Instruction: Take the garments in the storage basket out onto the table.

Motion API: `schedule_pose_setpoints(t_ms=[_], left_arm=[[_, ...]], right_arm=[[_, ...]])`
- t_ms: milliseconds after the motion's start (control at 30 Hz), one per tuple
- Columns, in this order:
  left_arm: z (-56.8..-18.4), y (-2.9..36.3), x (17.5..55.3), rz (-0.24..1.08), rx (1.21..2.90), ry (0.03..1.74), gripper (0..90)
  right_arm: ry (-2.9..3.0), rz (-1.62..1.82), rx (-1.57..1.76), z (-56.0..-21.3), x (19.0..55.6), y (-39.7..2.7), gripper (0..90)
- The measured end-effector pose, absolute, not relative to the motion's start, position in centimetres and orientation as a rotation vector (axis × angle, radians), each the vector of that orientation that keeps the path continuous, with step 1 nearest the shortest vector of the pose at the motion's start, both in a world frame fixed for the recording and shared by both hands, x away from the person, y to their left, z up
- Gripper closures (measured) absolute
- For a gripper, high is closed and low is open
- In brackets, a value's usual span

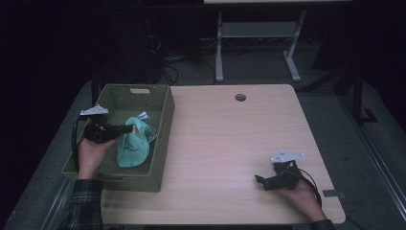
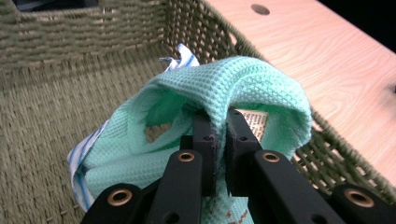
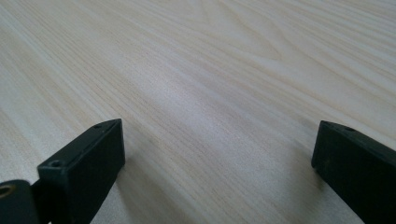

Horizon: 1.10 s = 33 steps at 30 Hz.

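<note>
Nearest the person, at about five o'clock on the desk (image 1: 225, 143), the right hand (image 1: 299, 194) rests on the wood and holds the right tongs (image 1: 260, 181) low over the bare surface, pointing toward nine o'clock; in the right gripper view the two black jaws stand spread wide with nothing but pale wood grain between them. At about eight o'clock the left hand (image 1: 93, 153), with a plaid sleeve (image 1: 86, 206) behind it, reaches in over the near-left part of the basket (image 1: 163, 139); the left tongs (image 1: 130, 128) point toward three o'clock, with a cable looping off the body toward the desk's left edge. In the left gripper view these tongs (image 2: 218, 140) are pressed together on a fold of the green cloth (image 2: 233, 84), pinching it between the pads; the cloth arches up and over the jaw tips, and a small printed label (image 2: 257, 122) shows under the fold at the right. In the high view the green cloth (image 1: 131, 146) hangs down from the tongs in a bunch, its lower end down in the basket; whether it touches the bottom I cannot tell. Just behind it, toward twelve o'clock, a striped blue and white cloth (image 2: 183, 57) lies on the woven bottom, partly under the green one. The basket itself sits at the desk's left edge, around nine o'clock; its far wall has a handle slot (image 1: 139, 90). Farther off, near twelve o'clock, a round hole (image 1: 240, 97) is cut in the desk top; beyond that stand the pale legs of another table (image 1: 219, 52) on the dim floor.
</note>
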<state>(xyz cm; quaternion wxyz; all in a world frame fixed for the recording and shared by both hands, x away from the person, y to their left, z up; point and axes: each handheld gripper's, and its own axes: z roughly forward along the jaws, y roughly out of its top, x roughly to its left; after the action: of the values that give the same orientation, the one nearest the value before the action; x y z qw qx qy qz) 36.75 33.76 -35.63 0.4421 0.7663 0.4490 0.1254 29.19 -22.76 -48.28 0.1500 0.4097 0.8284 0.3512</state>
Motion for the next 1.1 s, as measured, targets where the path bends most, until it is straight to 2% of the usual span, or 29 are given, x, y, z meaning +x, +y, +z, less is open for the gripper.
schedule_pose_setpoints(t_ms=[1100], left_arm=[[-29.4, 31.5, 36.3, 0.344, 1.858, 0.942, 84.5]], right_arm=[[2.381, 1.008, 1.181, -48.3, 29.2, -22.7, 2.1]])
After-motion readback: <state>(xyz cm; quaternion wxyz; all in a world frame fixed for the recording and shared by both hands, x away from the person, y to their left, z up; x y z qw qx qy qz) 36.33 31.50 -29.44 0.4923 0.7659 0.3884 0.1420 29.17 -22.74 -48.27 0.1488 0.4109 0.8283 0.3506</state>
